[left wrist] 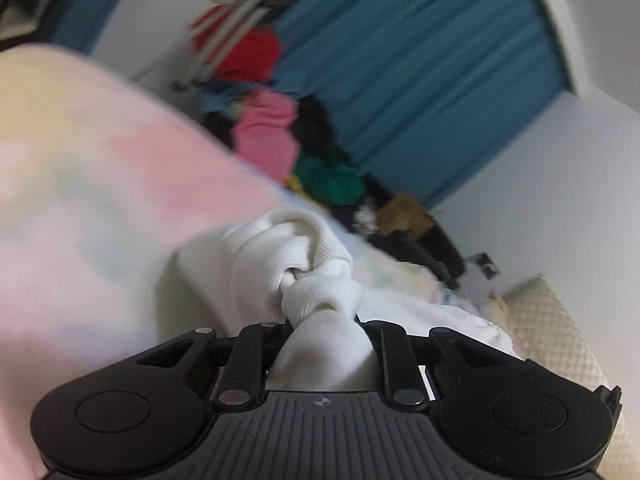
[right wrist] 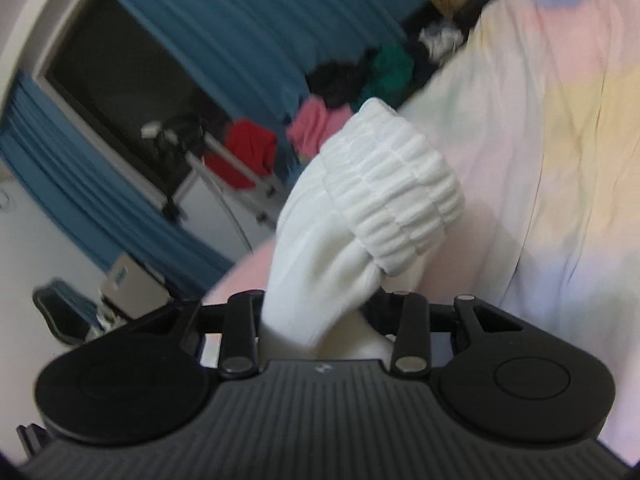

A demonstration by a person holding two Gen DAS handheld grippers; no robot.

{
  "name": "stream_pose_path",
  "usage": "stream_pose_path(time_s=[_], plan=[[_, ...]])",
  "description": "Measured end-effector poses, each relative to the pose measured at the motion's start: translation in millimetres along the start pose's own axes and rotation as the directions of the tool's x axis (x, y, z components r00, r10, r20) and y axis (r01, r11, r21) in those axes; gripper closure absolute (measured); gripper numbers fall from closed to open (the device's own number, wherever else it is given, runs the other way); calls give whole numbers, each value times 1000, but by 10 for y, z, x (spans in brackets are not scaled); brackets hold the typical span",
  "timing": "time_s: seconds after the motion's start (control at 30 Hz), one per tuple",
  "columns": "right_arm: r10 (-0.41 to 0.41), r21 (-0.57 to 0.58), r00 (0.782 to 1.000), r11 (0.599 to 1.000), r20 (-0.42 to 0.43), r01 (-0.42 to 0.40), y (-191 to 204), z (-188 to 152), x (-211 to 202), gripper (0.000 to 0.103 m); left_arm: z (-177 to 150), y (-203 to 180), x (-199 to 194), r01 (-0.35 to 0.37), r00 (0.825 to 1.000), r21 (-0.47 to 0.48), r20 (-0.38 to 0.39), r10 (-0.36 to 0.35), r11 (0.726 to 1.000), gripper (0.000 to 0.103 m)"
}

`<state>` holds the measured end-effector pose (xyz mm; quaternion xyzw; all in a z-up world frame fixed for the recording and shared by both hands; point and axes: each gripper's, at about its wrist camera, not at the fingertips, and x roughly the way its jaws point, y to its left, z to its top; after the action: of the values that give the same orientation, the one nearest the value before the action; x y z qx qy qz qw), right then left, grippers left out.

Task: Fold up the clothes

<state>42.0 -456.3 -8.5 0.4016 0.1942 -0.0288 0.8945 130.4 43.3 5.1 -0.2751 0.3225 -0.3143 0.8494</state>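
Observation:
A white garment fills the middle of both views. In the left wrist view my left gripper [left wrist: 326,336] is shut on a bunched, twisted part of the white garment [left wrist: 280,264]. In the right wrist view my right gripper [right wrist: 320,320] is shut on the white garment [right wrist: 344,240] close to its ribbed elastic band [right wrist: 400,200], which stands up in front of the camera. The fingertips of both grippers are hidden inside the cloth. Both hold the garment over a pastel pink, yellow and blue bedsheet [left wrist: 80,180], which also shows in the right wrist view [right wrist: 540,140].
A heap of clothes, red [left wrist: 248,52], pink [left wrist: 266,132], green [left wrist: 328,180] and black, lies beyond the bed. Teal curtains [left wrist: 420,60] hang behind it. A cream quilted pillow [left wrist: 560,340] lies at the right. A dark window [right wrist: 120,88] and a metal rack [right wrist: 224,172] stand at the back.

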Motion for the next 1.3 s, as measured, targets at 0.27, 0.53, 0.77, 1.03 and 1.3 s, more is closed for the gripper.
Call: stream_pose_path(time_s=[0.27,0.53,0.77,1.03,1.3], plan=[[-106,12,981,994,160,105,-634,1311,-432,63,32,-1266,1439,116,989,101,-100,-106,988,87],[-197,59,931,980,307,188,-1489,1828,-193,63,-235,-1646,3153,180,975,160,-162,-154,971,87],[-317,176,886,946,339,272,-2178,1007,-27,62,-840,-1255,3556,200,956,337,-271,-109,920,77],[-412,274,884,896,220,350,-2494,622,-78,46,-1156,-1312,3362,106,958,493,-284,45,864,46],[-537,179,834,839,126,514,-1840,730,-654,45,-952,-1966,2619,19,969,562,-216,124,827,8]])
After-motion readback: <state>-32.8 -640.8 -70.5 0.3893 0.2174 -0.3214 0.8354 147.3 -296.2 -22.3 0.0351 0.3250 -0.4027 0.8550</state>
